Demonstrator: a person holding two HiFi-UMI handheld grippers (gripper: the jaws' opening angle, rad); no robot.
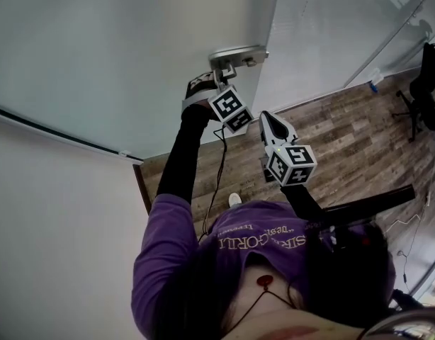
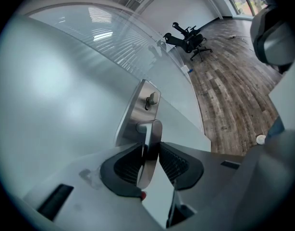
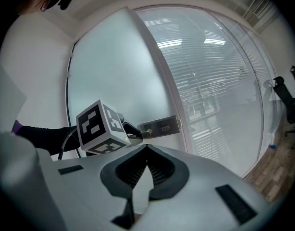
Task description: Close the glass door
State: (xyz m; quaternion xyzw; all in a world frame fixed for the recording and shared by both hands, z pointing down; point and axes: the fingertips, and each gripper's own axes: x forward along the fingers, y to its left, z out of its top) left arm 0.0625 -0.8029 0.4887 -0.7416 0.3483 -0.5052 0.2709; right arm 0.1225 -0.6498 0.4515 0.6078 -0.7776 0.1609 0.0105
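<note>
The left hand-held gripper (image 2: 150, 146) pinches the handle (image 2: 155, 129) at the glass door (image 1: 132, 62)'s free edge, the handle running lengthwise between its jaws. The right hand-held gripper (image 3: 146, 147), pressed together and empty, hangs just behind.

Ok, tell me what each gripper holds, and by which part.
Left gripper grips the door handle by its lever bar. Right gripper holds nothing, jaws together.
</note>
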